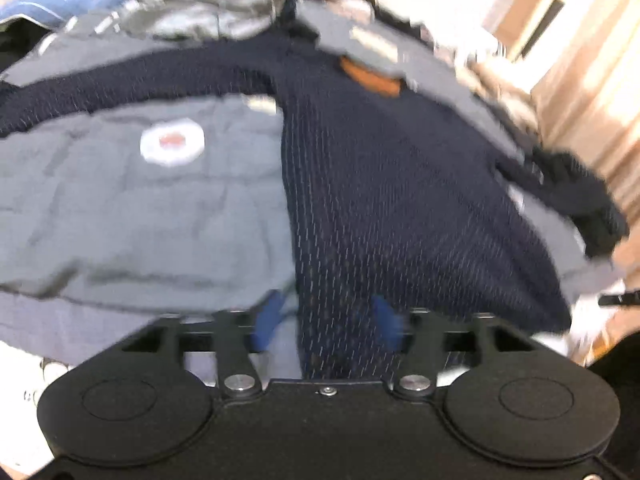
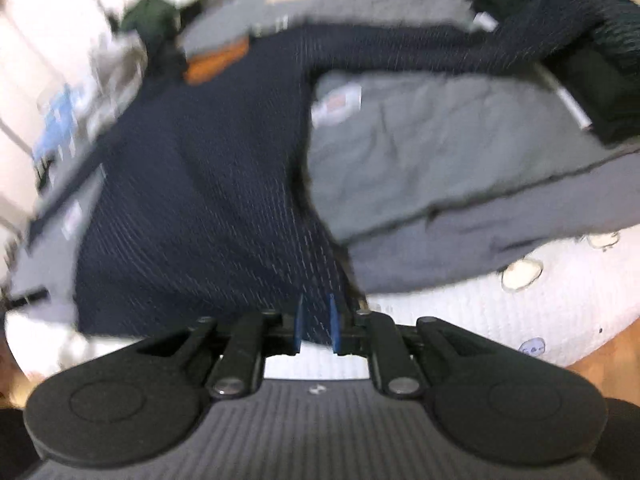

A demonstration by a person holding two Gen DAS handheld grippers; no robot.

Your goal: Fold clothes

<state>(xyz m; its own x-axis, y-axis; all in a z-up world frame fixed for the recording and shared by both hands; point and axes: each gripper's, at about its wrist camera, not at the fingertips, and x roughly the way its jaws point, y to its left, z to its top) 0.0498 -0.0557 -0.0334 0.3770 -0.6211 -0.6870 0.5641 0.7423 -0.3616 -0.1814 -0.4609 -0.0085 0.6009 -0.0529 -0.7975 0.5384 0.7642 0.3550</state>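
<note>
While the navy ribbed-knit sweater [image 1: 400,200] lies spread flat over a smooth grey jacket [image 1: 120,208], the left gripper [image 1: 326,320] has its blue fingers spread at the near hem; the right gripper [image 2: 316,324] pinches that hem's corner.

A white bedspread [image 2: 460,312] with small cartoon prints covers the bed; beside its lower right edge shows orange wooden floor [image 2: 608,364], and beyond its far side stands pale wooden furniture [image 1: 532,4] in bright light
</note>
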